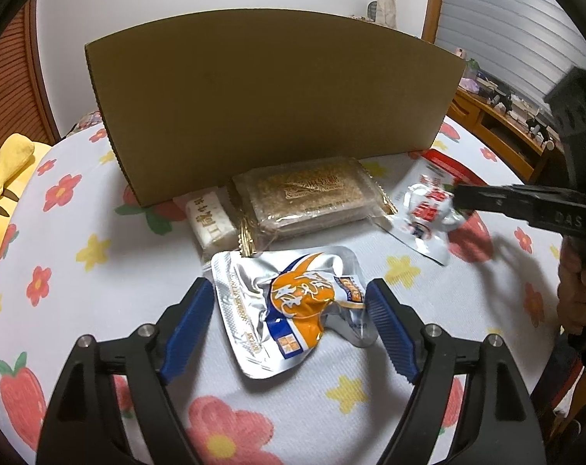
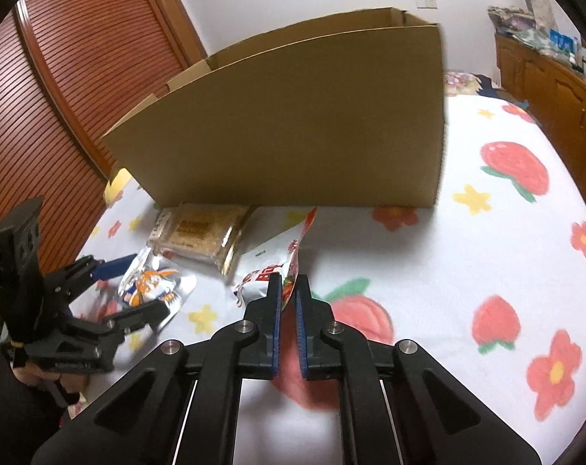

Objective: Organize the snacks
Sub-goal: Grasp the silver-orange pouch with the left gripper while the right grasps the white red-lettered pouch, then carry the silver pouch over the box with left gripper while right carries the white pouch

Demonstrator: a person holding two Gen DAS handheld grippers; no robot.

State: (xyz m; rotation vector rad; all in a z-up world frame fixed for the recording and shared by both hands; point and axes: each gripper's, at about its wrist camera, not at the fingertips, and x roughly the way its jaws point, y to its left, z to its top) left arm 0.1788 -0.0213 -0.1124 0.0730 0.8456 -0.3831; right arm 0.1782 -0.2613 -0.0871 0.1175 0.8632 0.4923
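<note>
My left gripper (image 1: 289, 302) is open, its blue pads on either side of a silver and orange snack packet (image 1: 289, 310) lying on the bed; it also shows in the right wrist view (image 2: 153, 283). My right gripper (image 2: 289, 290) is shut on the edge of a white and red snack packet (image 2: 269, 267), lifting that edge; the packet also shows in the left wrist view (image 1: 424, 205). A clear-wrapped sesame bar (image 1: 304, 197) and a small white candy packet (image 1: 211, 219) lie against the cardboard box (image 1: 269, 104).
The open cardboard box (image 2: 293, 124) stands on a floral bedspread (image 2: 486, 255). A yellow plush toy (image 1: 6, 178) lies at the left edge. A wooden slatted door (image 2: 60, 97) and wooden cabinets (image 2: 556, 89) are behind.
</note>
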